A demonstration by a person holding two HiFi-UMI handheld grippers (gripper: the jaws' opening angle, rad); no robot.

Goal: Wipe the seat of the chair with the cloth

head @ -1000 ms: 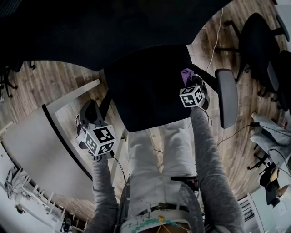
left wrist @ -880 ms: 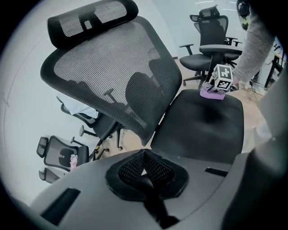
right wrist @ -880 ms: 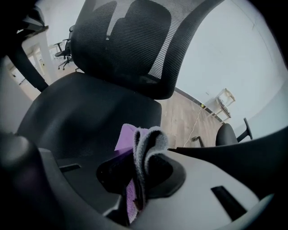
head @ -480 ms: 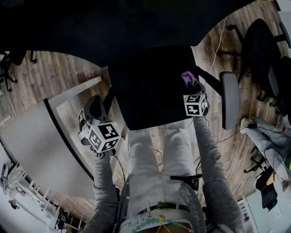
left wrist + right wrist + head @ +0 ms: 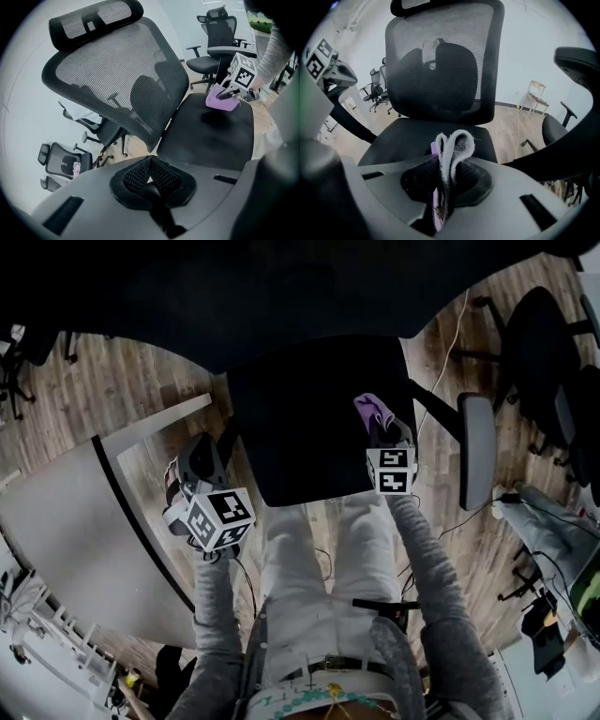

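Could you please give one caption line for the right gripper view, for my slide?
Right gripper holds a folded purple cloth, black seat and mesh backrest ahead.

Purple cloth (image 5: 372,412) on black seat (image 5: 300,423), black-and-white checked cubes (image 5: 221,518)

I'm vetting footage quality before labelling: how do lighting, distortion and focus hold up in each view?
Head view: dim, seat nearly featureless black, fisheye-curved floor planks. Left gripper view: bright, even, dark vignetted corners, cloth crisp. Right gripper view: backrest sharp, the clamped cloth soft up close.
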